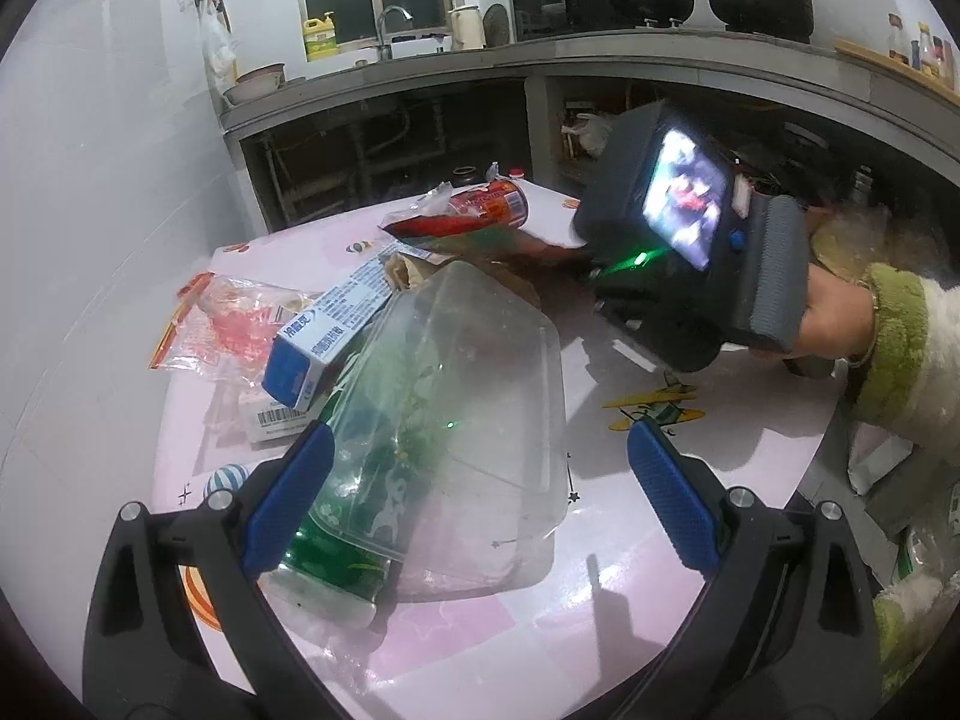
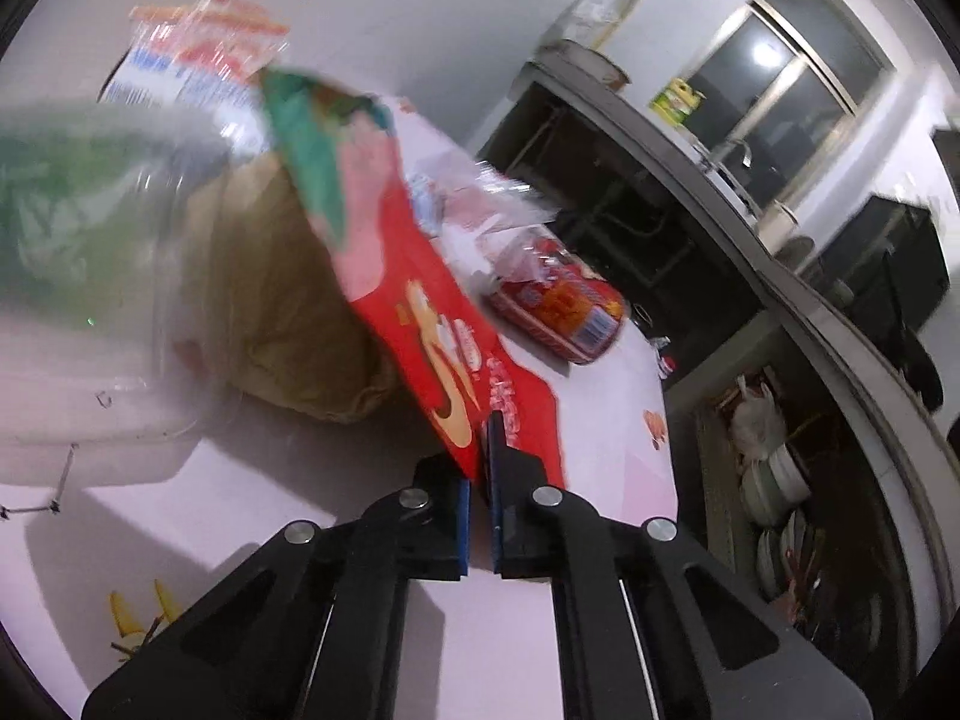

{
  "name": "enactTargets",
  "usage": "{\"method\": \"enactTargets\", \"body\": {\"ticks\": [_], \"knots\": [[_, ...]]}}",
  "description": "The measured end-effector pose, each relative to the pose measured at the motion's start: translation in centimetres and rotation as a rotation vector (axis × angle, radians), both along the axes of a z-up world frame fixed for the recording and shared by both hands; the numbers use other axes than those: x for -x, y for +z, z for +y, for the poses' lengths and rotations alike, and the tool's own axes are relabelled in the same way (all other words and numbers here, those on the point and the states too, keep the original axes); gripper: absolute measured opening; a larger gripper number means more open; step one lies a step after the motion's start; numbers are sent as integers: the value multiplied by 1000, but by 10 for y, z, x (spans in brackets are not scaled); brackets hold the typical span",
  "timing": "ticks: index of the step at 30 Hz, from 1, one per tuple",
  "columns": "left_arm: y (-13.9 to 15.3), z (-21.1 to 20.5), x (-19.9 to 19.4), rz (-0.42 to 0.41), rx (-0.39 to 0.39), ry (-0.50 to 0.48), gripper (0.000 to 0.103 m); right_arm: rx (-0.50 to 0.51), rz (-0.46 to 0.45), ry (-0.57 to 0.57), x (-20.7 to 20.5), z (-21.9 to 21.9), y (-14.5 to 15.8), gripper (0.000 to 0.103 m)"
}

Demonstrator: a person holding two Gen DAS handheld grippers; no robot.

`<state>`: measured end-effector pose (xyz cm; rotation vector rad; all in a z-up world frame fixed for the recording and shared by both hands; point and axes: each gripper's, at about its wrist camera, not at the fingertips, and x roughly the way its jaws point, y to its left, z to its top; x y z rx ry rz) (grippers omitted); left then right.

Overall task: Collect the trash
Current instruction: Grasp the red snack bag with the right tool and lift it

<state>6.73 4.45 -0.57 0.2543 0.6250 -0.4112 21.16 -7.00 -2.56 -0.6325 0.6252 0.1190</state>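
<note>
Left gripper [image 1: 480, 480] hangs with fingers apart astride the clear plastic container [image 1: 468, 396], not pressing it; likely lined up for the next pick. Right gripper [image 2: 480, 468] has fingers clamped on the red snack wrapper's [image 2: 444, 360] near edge, a thin spot easy to pinch. Beyond, on the pink surface [image 1: 600, 570]: blue carton [image 1: 324, 336], red sausage pack [image 2: 564, 312].

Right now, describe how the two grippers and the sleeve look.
Both grippers have black skeletal fingers with silver rivets and ribbed blue pads. The right unit's body is dark, with a lit screen, green light and grey ribbed handle. The sleeve is fuzzy green and cream.
</note>
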Motion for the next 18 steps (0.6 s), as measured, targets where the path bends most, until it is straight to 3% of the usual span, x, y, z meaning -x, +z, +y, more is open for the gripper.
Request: {"method": "enactTargets", "body": {"ticks": [5, 12, 18], "knots": [[0, -6, 1, -35, -50, 21, 94, -91, -22, -70, 13, -22, 21, 4], [-9, -31, -4, -80, -217, 41, 94, -253, -38, -186, 51, -63, 54, 4], [-19, -55, -11, -79, -351, 32, 94, -333, -34, -233, 65, -86, 57, 4]]}}
